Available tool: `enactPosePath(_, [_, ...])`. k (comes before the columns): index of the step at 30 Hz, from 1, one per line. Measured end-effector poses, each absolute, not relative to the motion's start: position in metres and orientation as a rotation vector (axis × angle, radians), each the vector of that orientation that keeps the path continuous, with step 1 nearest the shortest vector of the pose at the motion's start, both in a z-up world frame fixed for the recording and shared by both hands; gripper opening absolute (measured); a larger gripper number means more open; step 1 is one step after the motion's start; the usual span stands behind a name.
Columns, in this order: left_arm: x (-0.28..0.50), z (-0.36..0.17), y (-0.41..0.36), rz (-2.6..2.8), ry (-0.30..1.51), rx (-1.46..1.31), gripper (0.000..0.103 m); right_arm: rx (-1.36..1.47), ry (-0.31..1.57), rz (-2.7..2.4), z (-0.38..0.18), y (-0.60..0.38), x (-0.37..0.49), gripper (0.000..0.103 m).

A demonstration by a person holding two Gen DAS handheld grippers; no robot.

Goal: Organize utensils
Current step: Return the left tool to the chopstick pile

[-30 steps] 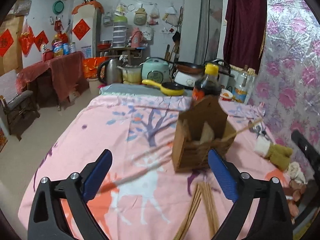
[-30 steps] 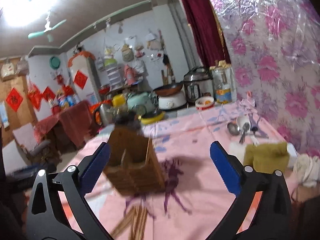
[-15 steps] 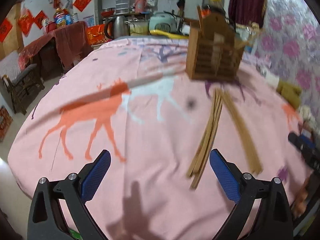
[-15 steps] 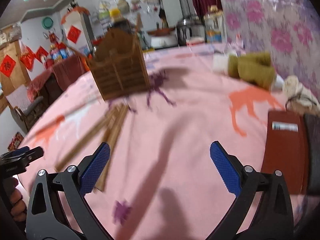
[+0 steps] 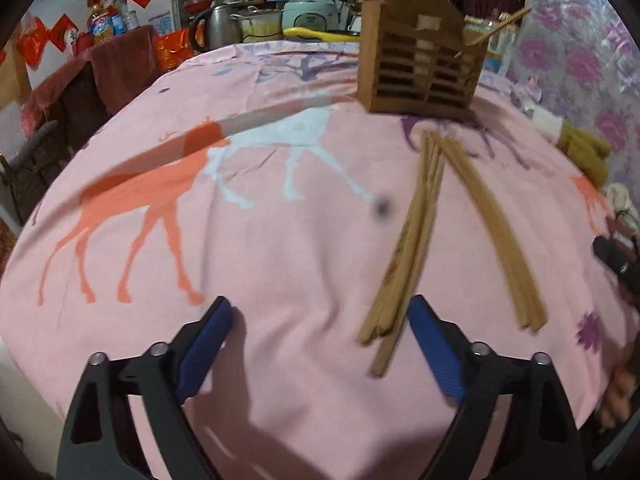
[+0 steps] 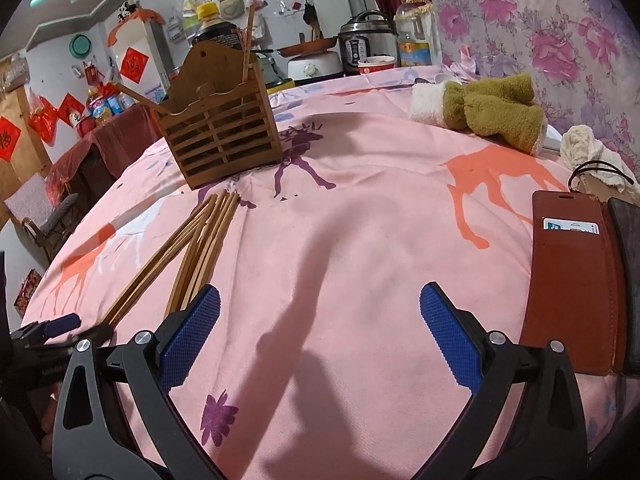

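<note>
A slatted wooden utensil holder (image 5: pixel 418 70) stands upright at the far side of the pink tablecloth, with a chopstick or two poking out; it also shows in the right wrist view (image 6: pixel 218 136). Several loose wooden chopsticks (image 5: pixel 412 236) lie in two bundles in front of it, the second bundle (image 5: pixel 498 236) to the right. They show in the right wrist view (image 6: pixel 192 252) too. My left gripper (image 5: pixel 320 354) is open and empty, low over the cloth, its right finger beside the near chopstick ends. My right gripper (image 6: pixel 320 338) is open and empty, right of the chopsticks.
A green and white towel (image 6: pixel 484 110) lies at the far right. A brown wallet case (image 6: pixel 572 280) lies near the right edge, beside a cream cloth (image 6: pixel 588 152). Pots, a kettle and bottles crowd the far end of the table (image 5: pixel 256 24).
Both grippers have come down from a raised view to low over the cloth near the table's front. The chopsticks now lie close to the left gripper's right finger. Both stayed open.
</note>
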State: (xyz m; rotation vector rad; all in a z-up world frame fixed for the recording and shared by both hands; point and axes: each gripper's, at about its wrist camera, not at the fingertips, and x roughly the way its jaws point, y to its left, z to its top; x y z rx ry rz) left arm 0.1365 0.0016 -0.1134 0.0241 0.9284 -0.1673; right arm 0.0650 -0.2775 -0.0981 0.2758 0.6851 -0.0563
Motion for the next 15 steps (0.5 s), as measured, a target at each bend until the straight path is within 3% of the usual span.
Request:
enactPosePath(4, [0.124,-0.112,-0.026,-0.273,0.93,0.034,0.074,0.281,0.685,-0.058,-0.098,-0.278,0.065,0.096])
enactPosePath(6, [0.11,-0.11,-0.047,-0.395,0.933,0.051,0.063,0.28,0.683,-0.059,-0.098,-0.278,0.065,0.096])
enactPosePath(15, [0.121,-0.112,-0.022,-0.403,0.941,-0.103,0.061,0.289,0.682,-0.061,-0.099,-0.28,0.065,0.096])
